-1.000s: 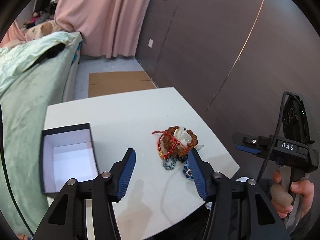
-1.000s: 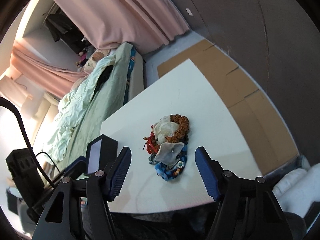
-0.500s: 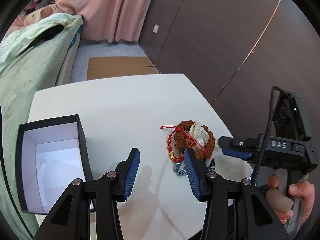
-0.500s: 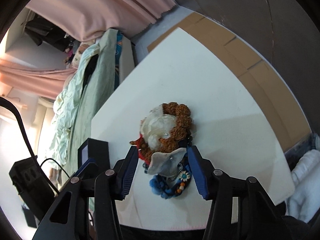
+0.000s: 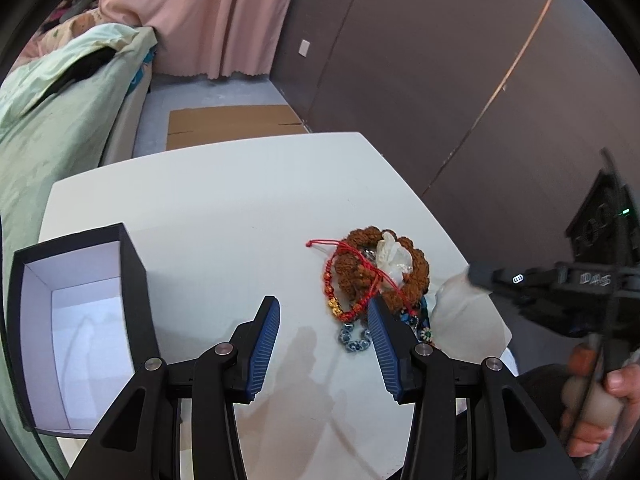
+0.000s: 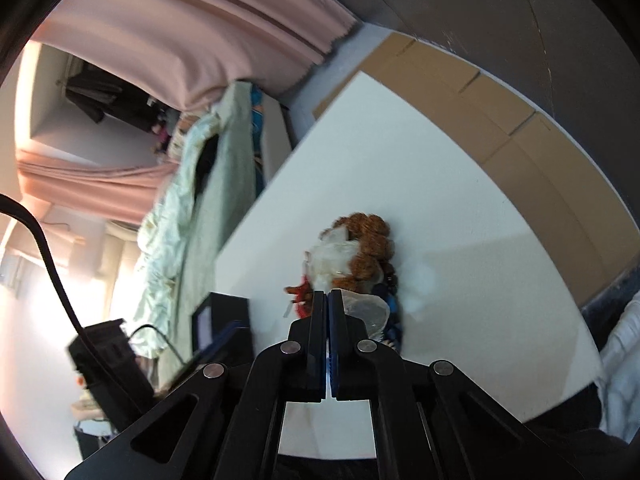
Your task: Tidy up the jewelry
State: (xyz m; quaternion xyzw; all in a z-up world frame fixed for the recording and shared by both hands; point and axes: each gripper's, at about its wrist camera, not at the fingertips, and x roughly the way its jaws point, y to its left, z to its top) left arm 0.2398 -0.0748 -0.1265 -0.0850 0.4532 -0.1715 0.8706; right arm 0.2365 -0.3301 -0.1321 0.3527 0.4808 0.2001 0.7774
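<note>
Right wrist view: right gripper (image 6: 327, 300) clenched on translucent pouch (image 6: 366, 309) at jewelry pile (image 6: 362, 252). Left gripper (image 5: 323, 324) released, between black box (image 5: 76, 320) and pile

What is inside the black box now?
The black box shows only bare white walls and floor; no jewelry is visible. Its nearest corner is hidden behind the left gripper.

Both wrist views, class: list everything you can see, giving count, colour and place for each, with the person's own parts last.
Table: one, white, beside bed.
Gift box: one, black outside, white inside, open, table's left.
Jewelry pile: one heap, brown beads, red cord, blue chain, table's right.
Clear pouch: one, translucent, at pile's near edge.
Cardboard: one, brown, on floor.
Curtain: pink, back wall.
Bedding: green, left.
Left gripper: open, above table.
Right gripper: shut on pouch.
</note>
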